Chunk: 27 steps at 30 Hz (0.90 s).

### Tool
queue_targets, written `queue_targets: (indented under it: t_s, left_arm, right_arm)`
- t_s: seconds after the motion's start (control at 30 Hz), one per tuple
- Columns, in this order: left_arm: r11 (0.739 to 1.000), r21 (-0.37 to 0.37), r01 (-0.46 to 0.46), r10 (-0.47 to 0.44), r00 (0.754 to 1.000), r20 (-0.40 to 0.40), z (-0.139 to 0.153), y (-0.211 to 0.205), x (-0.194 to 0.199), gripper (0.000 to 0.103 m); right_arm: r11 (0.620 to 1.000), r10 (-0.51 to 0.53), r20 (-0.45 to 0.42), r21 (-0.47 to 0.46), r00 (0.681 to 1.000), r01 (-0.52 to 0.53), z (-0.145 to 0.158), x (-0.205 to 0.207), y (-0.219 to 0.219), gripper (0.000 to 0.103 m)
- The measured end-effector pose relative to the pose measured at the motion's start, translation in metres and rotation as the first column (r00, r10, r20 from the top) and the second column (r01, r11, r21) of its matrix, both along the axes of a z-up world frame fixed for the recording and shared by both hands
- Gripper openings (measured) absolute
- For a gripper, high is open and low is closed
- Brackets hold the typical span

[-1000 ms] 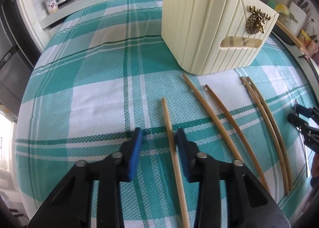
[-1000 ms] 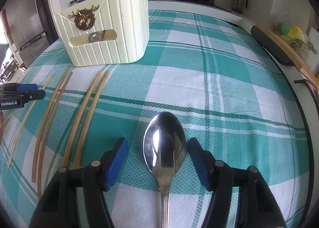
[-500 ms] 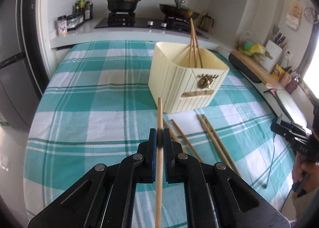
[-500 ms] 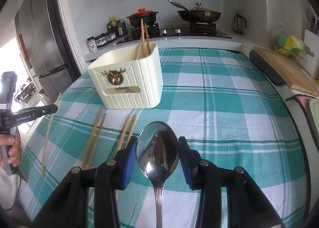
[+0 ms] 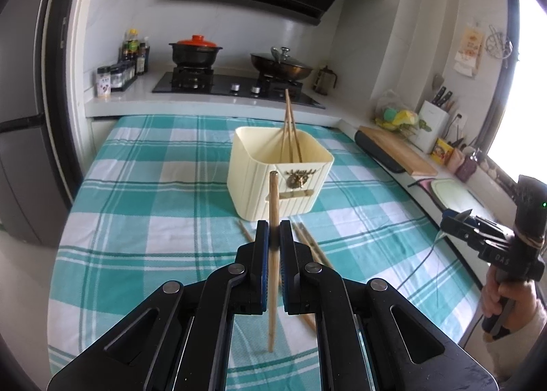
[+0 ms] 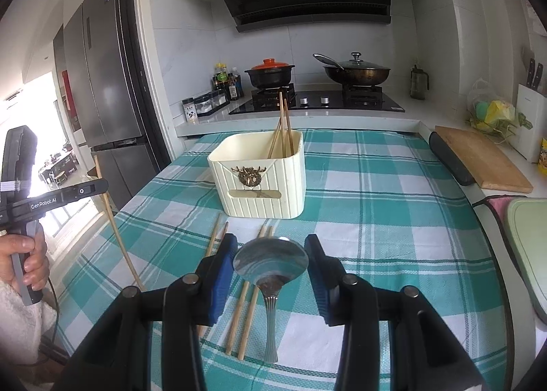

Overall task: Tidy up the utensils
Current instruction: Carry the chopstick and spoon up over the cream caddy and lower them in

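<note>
My left gripper (image 5: 272,232) is shut on a wooden chopstick (image 5: 272,199), held above the table and pointing at the cream utensil holder (image 5: 259,182). Three chopsticks (image 5: 290,131) stand in the holder. My right gripper (image 6: 270,245) is shut on a metal spoon (image 6: 270,262): its bowl sits between the blue pads and its handle hangs down. Several loose chopsticks (image 6: 244,309) lie on the checked cloth in front of the holder (image 6: 263,199). In each view the other gripper shows at the side: the right gripper (image 5: 459,221) and the left gripper (image 6: 97,187) with its chopstick (image 6: 118,233).
A teal and white checked cloth (image 6: 376,220) covers the table. Behind it is a counter with a stove (image 6: 318,102), a red-lidded pot (image 6: 270,73) and a pan (image 6: 355,71). A cutting board (image 6: 482,158) lies to the right and a fridge (image 6: 102,83) stands to the left.
The left jaws closed on the chopstick and the right jaws on the spoon. Both grippers rose from the cloth with them and tilted up, so the holder's open top now shows.
</note>
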<state>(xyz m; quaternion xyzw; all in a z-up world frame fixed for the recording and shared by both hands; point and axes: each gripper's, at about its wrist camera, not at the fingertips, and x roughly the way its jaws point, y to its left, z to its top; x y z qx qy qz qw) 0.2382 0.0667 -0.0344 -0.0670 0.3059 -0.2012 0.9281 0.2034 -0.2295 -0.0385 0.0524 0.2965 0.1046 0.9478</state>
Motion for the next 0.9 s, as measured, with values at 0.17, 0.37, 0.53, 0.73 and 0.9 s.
queue_targets:
  t_s: [0.17, 0.37, 0.53, 0.73, 0.9]
  left_arm:
    - [1.000, -0.012, 0.014, -0.013, 1.000, 0.008, 0.008, -0.001, 0.000, 0.004]
    - [0.999, -0.039, 0.020, -0.020, 1.000, 0.012, 0.022, 0.005, 0.010, 0.004]
    - [0.998, -0.058, 0.018, -0.015, 0.998, 0.056, 0.055, 0.007, 0.030, 0.004]
    - [0.999, -0.045, 0.000, 0.008, 0.984, 0.176, 0.106, -0.006, 0.070, 0.004]
    - [0.998, -0.029, -0.047, 0.053, 0.957, 0.286, 0.131, -0.024, 0.115, 0.004]
  right_arm:
    - [1.000, 0.007, 0.024, -0.001, 1.000, -0.007, 0.018, 0.003, -0.001, 0.042]
    - [0.999, 0.039, 0.016, -0.020, 0.999, -0.039, 0.040, 0.028, 0.001, 0.041]
    - [0.998, 0.052, 0.031, -0.033, 0.998, -0.051, 0.068, 0.062, 0.001, 0.042]
    - [0.998, 0.051, 0.097, -0.052, 0.994, -0.046, 0.110, 0.116, 0.008, 0.041]
    - [0.997, 0.048, 0.170, -0.060, 0.984, -0.038, 0.134, 0.160, 0.020, 0.042]
